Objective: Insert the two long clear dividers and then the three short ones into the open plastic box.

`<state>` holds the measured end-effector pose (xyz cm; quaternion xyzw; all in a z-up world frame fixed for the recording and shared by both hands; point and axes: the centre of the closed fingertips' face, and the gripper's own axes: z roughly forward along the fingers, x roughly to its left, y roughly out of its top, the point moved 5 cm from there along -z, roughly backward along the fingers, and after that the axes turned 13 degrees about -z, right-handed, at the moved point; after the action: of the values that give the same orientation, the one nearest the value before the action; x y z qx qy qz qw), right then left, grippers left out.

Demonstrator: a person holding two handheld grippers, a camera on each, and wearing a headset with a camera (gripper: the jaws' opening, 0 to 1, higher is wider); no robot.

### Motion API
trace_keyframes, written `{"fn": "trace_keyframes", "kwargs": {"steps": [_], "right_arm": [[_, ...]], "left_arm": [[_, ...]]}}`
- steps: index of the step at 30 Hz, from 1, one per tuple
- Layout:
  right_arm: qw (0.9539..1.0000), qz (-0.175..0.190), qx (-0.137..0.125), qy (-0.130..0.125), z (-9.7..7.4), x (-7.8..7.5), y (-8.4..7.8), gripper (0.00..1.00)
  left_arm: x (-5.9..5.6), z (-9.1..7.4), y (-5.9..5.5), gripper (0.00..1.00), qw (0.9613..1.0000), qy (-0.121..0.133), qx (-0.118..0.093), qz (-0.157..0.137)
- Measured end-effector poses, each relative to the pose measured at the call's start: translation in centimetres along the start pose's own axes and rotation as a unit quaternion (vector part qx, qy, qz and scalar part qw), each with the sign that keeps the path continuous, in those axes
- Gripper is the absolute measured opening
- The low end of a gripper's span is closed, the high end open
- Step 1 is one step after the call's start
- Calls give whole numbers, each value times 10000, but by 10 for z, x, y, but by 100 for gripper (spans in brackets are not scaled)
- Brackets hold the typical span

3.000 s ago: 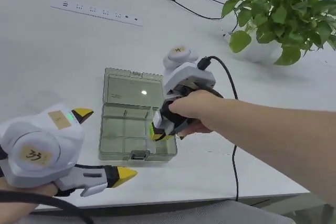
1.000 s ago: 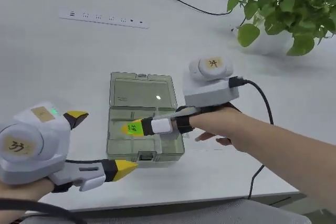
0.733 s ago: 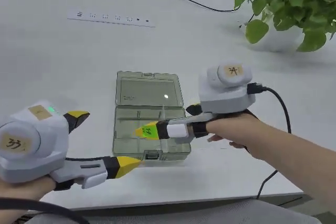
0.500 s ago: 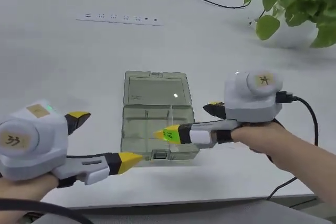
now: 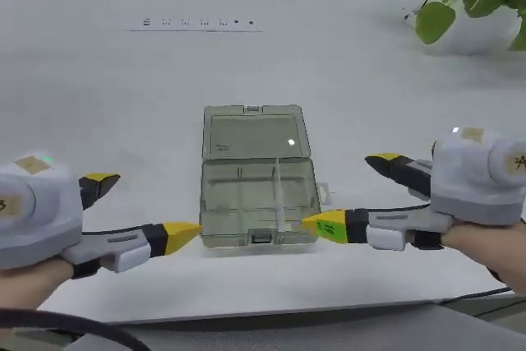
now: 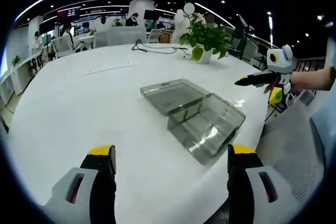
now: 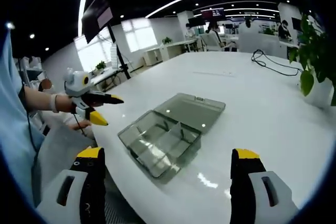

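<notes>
while left claw [image 5: 152,203] gapes | right claw [image 5: 341,190] gapes | open plastic box [image 5: 230,237] between

My left gripper [image 5: 140,207] sits at the lower left of the head view, jaws spread wide and pointing right, held by my left hand [image 5: 31,285]. My right gripper [image 5: 353,193] sits at the lower right, jaws equally wide and pointing left, with my right hand [image 5: 493,251] beneath it. The yellow tips face each other, well apart.
</notes>
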<state>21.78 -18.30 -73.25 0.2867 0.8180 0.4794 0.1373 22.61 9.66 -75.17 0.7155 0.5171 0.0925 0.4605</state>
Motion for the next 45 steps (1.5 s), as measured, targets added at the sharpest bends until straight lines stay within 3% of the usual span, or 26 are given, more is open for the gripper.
{"fn": "trace_keyframes", "kwargs": {"steps": [2, 5, 8, 10, 12, 16, 17, 19, 21, 23, 24, 26, 36, 45], "right_arm": [[9999, -47, -114, 54, -4, 0, -2, 100], [9999, -143, -74, 55, -14, -7, -11, 100], [9998, -215, -27, 47, -19, -6, -14, 100], [9995, -291, -72, 91, -23, -3, -14, 100], [9995, -289, -83, 110, -25, -1, -13, 100], [9989, -397, -109, 213, -27, 5, -14, 100], [9990, -405, -37, 200, -27, 4, -16, 100], [9987, -447, -2, 228, -26, 4, -19, 100], [9988, -440, 4, 221, -27, 4, -21, 100], [9991, -380, -10, 186, -27, 4, -21, 100], [9992, -358, -33, 186, -27, 4, -21, 100], [9994, -306, -30, 175, -27, 5, -22, 100], [9996, -221, -57, 136, -27, 2, -25, 100], [9996, -243, 1, 155, -24, 10, -23, 100]], "left_arm": [[8, 1, 0, 89, 9999, 87, 79, 17], [23, 2, -2, 88, 9992, 292, 282, 1], [41, 2, -7, 87, 9965, 560, 619, -107], [54, 3, -8, 85, 9939, 719, 837, -11], [68, 2, -10, 85, 9883, 980, 1166, -68], [88, 7, -6, 81, 9806, 1239, 1516, 39], [93, 6, -8, 81, 9756, 1363, 1723, 12], [98, 11, -7, 78, 9736, 1383, 1818, 0], [104, 10, -10, 71, 9647, 1532, 2142, 19], [104, 14, -10, 66, 9614, 1563, 2262, 50], [104, 17, -8, 64, 9625, 1538, 2236, 41], [105, 20, -8, 60, 9599, 1583, 2315, 16], [108, 29, 4, 53, 9573, 1575, 2425, 77], [112, 30, 7, 32, 9539, 1658, 2501, 33]]}}
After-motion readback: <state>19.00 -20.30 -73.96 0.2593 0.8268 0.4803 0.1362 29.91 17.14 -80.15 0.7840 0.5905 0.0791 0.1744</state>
